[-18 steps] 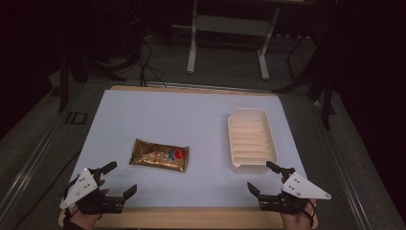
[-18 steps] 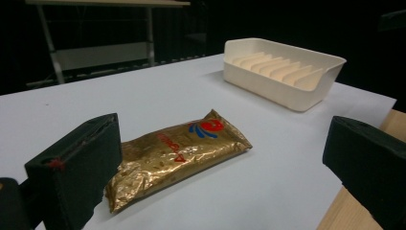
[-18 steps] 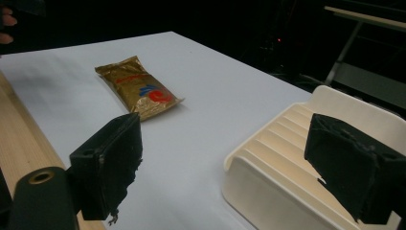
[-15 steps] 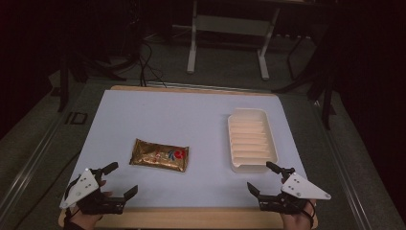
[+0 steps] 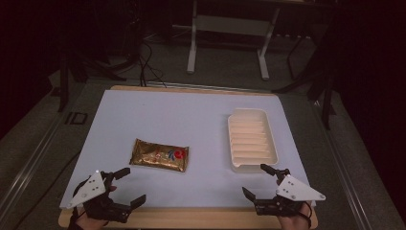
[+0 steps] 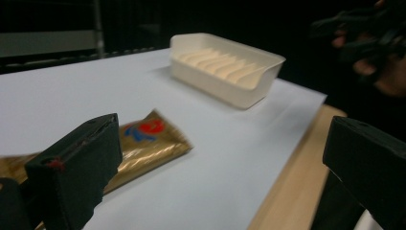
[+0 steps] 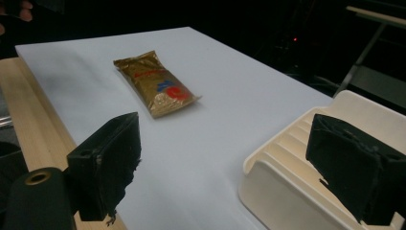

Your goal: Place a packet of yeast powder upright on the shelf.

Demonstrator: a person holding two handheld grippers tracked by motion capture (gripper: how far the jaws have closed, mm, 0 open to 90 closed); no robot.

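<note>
A golden snack packet (image 5: 160, 155) with a red and blue print lies flat on the white mat, left of centre. A cream ridged tray (image 5: 246, 113) stands empty on the right side. My left gripper (image 5: 133, 185) hovers open near the front left corner, a little in front of the packet. My right gripper (image 5: 254, 179) is open at the front right, just before the tray's near end. The left gripper view has the packet (image 6: 143, 141) close behind the left jaw and the tray (image 6: 225, 86) farther off. In the right gripper view the tray (image 7: 282, 191) is near the right jaw, with the packet (image 7: 158, 84) beyond.
The white mat (image 5: 191, 120) covers a wooden table whose bare edge (image 5: 191, 218) runs along the front. A metal stand (image 5: 194, 48) and cables sit on the dark floor behind. The other hand (image 6: 378, 52) appears at the top right of the left gripper view.
</note>
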